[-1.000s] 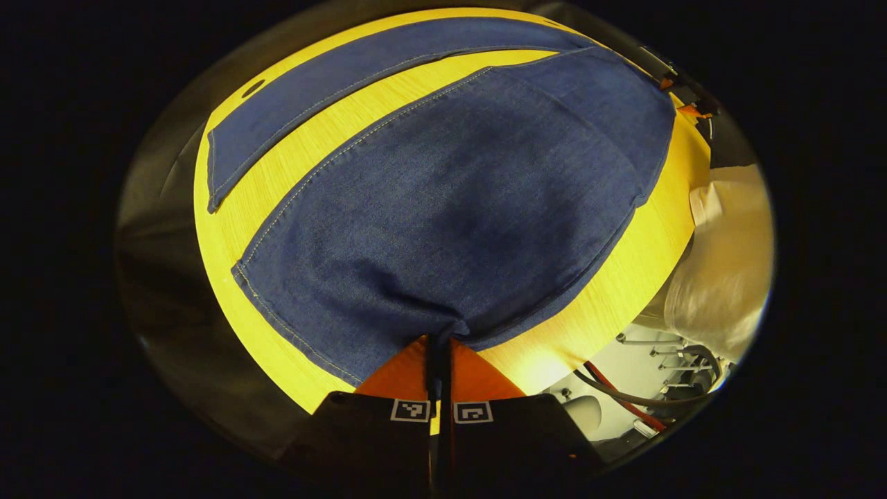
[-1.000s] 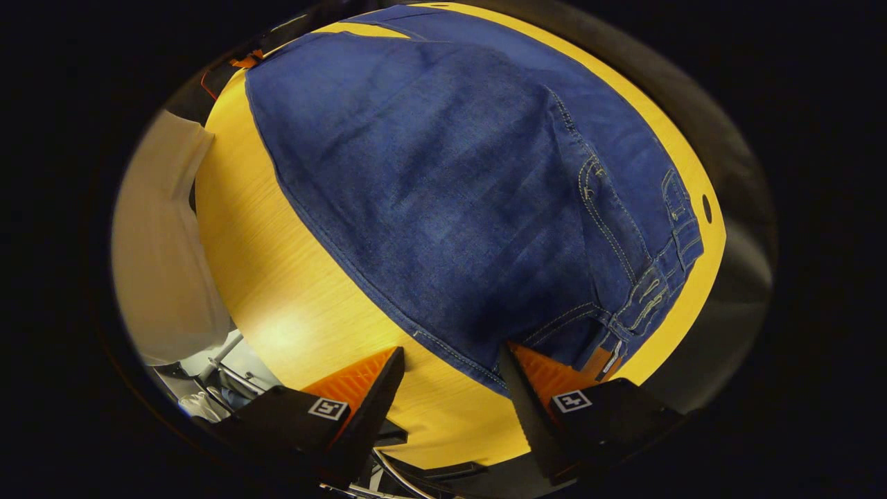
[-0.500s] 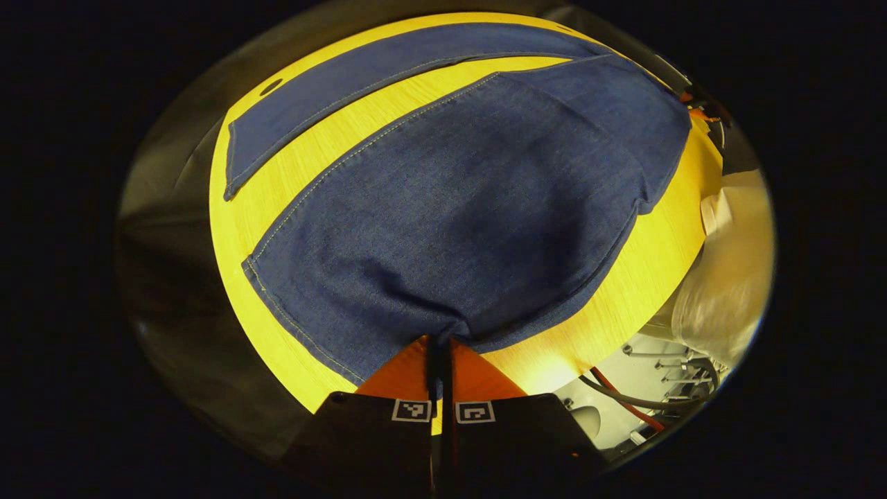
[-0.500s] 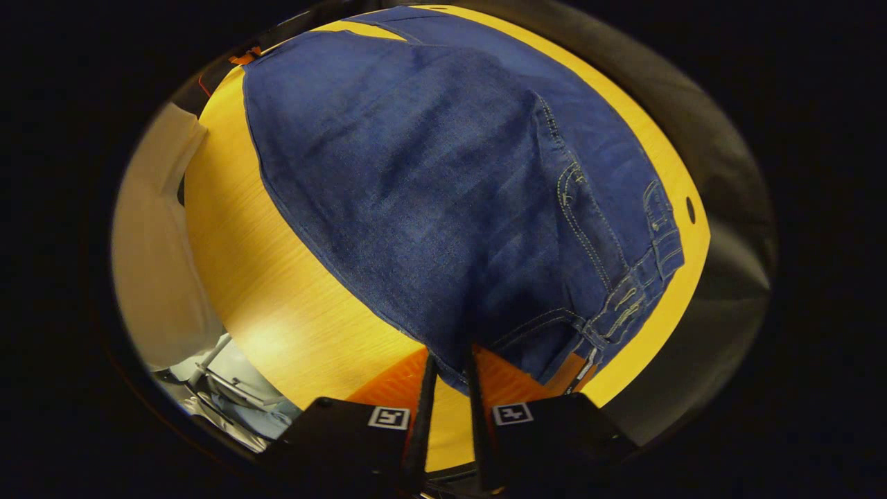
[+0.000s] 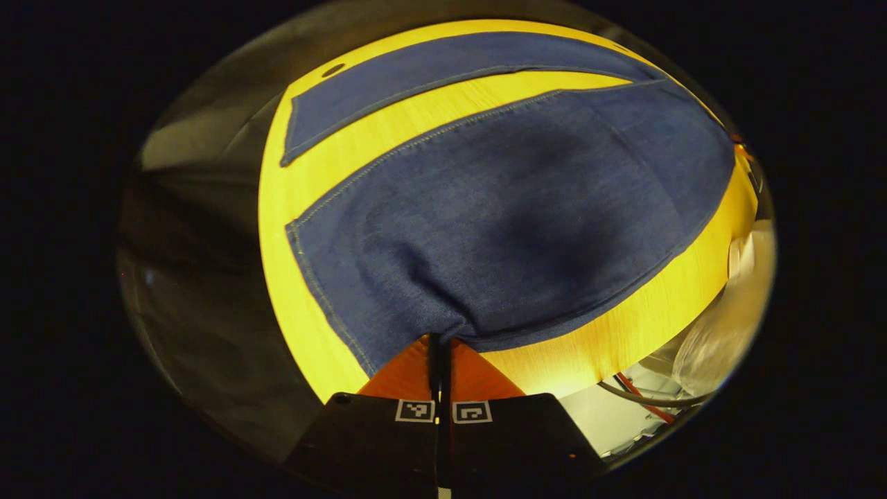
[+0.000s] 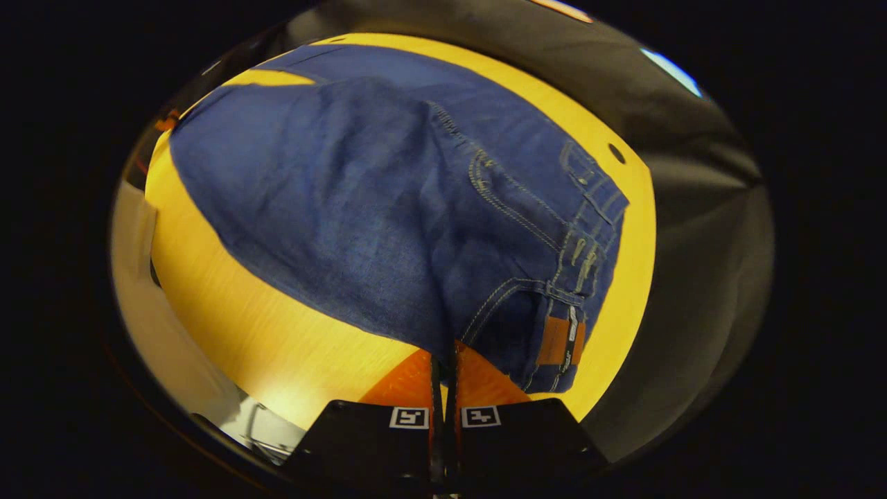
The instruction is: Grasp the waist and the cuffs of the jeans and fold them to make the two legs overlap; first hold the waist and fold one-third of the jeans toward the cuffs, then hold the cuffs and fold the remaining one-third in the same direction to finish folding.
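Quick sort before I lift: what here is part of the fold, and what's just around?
In the job:
- jeans, legs apart on the table
- left gripper, shut on the near leg's edge
- right gripper, shut on the edge by the waist

Just around:
- wooden table
- cables beyond the table's edge

bare table (image 5: 305, 326) strip beside jeans (image 5: 513, 208).

Yellow wood-grain tabletop (image 5: 305, 180), lit brightly along its near edge, with a small dark round hole (image 5: 332, 70) near the far rim; the same hole (image 6: 616, 153) lies beside the far right rim in the right gripper view. Pale cream fabric (image 5: 727, 326) beyond the table's right edge. Black and red cables (image 5: 644, 402) over a pale floor (image 5: 603, 423) below.
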The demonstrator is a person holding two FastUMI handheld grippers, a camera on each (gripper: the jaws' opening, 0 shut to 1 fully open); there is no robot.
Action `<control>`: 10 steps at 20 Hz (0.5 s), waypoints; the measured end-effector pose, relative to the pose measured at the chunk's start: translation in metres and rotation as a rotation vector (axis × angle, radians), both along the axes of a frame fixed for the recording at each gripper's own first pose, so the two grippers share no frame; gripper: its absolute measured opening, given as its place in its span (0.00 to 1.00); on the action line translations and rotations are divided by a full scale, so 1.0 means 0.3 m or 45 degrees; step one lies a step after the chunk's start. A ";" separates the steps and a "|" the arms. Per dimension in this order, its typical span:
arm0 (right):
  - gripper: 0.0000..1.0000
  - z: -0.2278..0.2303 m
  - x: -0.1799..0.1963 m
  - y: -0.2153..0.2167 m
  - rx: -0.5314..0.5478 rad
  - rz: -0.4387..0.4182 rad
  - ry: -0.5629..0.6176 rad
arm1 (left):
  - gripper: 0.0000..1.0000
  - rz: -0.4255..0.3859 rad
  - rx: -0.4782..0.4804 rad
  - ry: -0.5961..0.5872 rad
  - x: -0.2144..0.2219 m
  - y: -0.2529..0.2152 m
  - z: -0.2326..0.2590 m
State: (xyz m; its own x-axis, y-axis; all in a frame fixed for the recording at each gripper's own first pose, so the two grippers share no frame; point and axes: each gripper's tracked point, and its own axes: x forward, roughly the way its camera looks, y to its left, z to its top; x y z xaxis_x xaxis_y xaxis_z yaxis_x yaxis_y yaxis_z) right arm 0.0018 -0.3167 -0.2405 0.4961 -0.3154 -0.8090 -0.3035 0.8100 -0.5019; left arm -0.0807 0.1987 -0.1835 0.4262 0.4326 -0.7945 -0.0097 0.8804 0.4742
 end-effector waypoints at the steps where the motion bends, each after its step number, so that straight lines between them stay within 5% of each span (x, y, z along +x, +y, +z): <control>1: 0.03 0.030 0.004 0.001 0.024 -0.040 -0.043 | 0.00 0.050 -0.037 -0.036 -0.001 -0.008 0.039; 5: 0.03 0.232 0.075 0.033 0.104 -0.183 -0.284 | 0.00 0.198 -0.197 -0.210 0.093 -0.021 0.229; 10: 0.03 0.481 0.270 0.078 0.217 -0.205 -0.508 | 0.00 0.229 -0.176 -0.377 0.239 0.033 0.455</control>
State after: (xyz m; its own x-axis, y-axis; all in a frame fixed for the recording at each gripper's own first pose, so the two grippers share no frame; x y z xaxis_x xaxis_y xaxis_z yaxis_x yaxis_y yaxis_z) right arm 0.0829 -0.2935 -0.0960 0.7348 -0.2930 -0.6118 0.0226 0.9120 -0.4096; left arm -0.0091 0.2087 -0.0469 0.5735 0.4189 -0.7040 -0.2890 0.9076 0.3047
